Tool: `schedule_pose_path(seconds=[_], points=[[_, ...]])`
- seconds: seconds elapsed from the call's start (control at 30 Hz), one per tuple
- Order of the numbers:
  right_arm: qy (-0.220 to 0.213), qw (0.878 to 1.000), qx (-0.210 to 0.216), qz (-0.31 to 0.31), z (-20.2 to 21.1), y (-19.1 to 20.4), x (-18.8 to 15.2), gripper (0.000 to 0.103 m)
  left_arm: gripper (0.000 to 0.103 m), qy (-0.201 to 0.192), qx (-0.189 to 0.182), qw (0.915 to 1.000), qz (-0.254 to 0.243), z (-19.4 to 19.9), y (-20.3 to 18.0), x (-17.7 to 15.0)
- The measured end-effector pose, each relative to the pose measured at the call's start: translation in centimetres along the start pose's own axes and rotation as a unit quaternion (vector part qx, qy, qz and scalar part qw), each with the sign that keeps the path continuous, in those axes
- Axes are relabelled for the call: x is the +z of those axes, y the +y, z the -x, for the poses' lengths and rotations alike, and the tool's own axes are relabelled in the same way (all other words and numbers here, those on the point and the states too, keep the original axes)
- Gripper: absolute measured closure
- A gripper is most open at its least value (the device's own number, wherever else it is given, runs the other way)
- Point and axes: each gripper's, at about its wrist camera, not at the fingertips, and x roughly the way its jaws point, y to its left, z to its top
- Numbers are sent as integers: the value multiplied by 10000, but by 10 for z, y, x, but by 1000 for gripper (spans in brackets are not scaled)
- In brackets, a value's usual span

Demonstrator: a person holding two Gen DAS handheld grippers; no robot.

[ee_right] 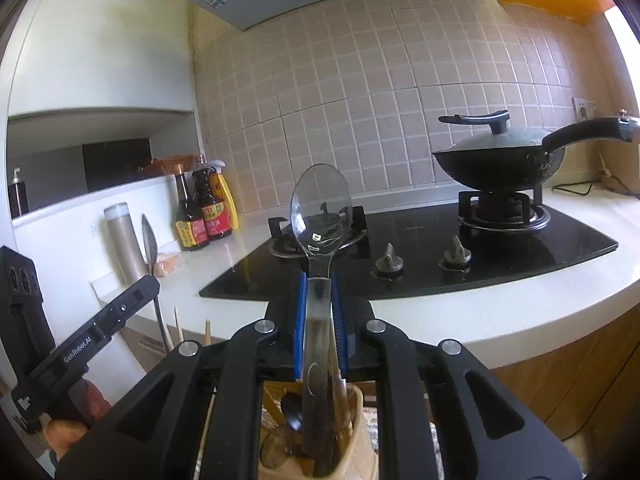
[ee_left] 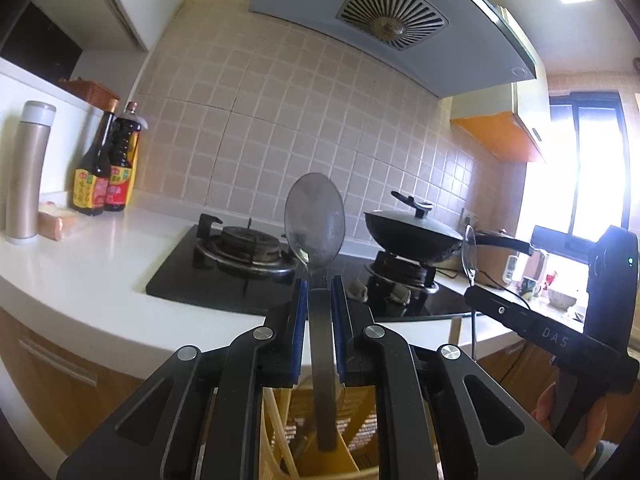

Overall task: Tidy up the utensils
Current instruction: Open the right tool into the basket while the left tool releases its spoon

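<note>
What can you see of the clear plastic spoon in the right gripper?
The clear plastic spoon is see-through with a broad oval bowl and a flat handle. It stands upright, bowl up, its handle clamped between the blue pads of the right gripper. Its lower end dips into the beige utensil holder among other utensils. The stove shows through the bowl.

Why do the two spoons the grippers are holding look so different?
The left gripper holds a dull grey metal spoon; the right gripper holds a clear spoon that shows the stove through its bowl. The metal one's handle is dark, the clear one's see-through. Both stand upright, bowl up, clamped by the handle.
</note>
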Motion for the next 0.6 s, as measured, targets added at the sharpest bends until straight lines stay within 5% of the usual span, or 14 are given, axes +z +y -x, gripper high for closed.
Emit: schedule_pose_path(seconds=[0.13,0.27,0.4,0.6], points=[[186,9998,108,-11,16,1,-7,84,79,55,-37,10000,52,14,0,-1],[281,9994,167,-80,48,2,-15,77,57,36,-28,9999,97,47,-4,2],[379,9991,206,-56,82,10,-27,49,42,78,-48,9998,197,81,-11,1],[509,9986,-4,117,124,28,-54,48,24,123,83,9998,137,135,-31,-12]])
